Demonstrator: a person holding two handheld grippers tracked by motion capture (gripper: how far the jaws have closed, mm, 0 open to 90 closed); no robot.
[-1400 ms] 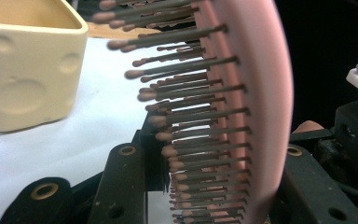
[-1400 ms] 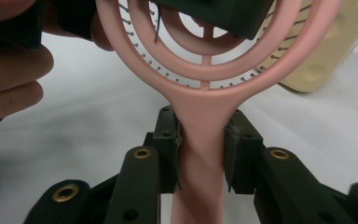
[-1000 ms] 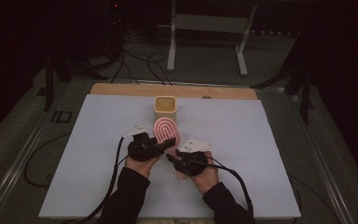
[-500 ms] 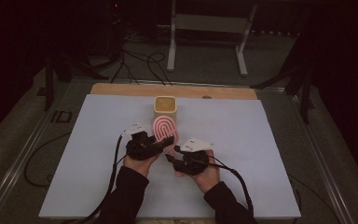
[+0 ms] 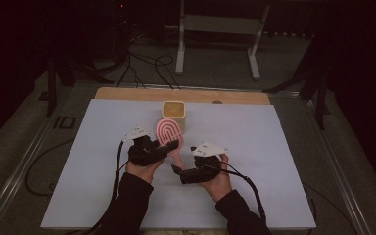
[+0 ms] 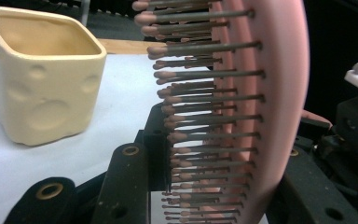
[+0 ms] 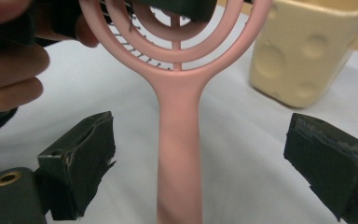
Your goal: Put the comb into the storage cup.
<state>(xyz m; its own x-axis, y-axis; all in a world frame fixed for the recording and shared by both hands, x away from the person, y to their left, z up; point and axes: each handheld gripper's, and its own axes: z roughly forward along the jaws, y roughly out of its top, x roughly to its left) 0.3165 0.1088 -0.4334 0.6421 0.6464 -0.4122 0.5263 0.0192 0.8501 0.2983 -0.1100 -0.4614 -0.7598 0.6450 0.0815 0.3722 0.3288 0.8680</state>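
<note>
The right tool (image 7: pixel 198 163) has just been opening: its two black jaws stand wide apart at the bottom corners, clear of the pink plastic hairbrush (image 7: pixel 179 121) whose handle runs up between them without touching either pad. Above the tool the brush's looped oval head is clamped by another black tool (image 7: pixel 177 7), with a hand (image 7: pixel 9 70) to the upper left. A cream ceramic square cup with round dimples (image 7: pixel 303 56) stands on the white worktop (image 7: pixel 242 154), up and right of the tool.

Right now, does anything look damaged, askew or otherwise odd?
The right gripper's pads look torn and ragged at the edges. Otherwise nothing stands out: the pink hairbrush and cream cup look intact.
</note>
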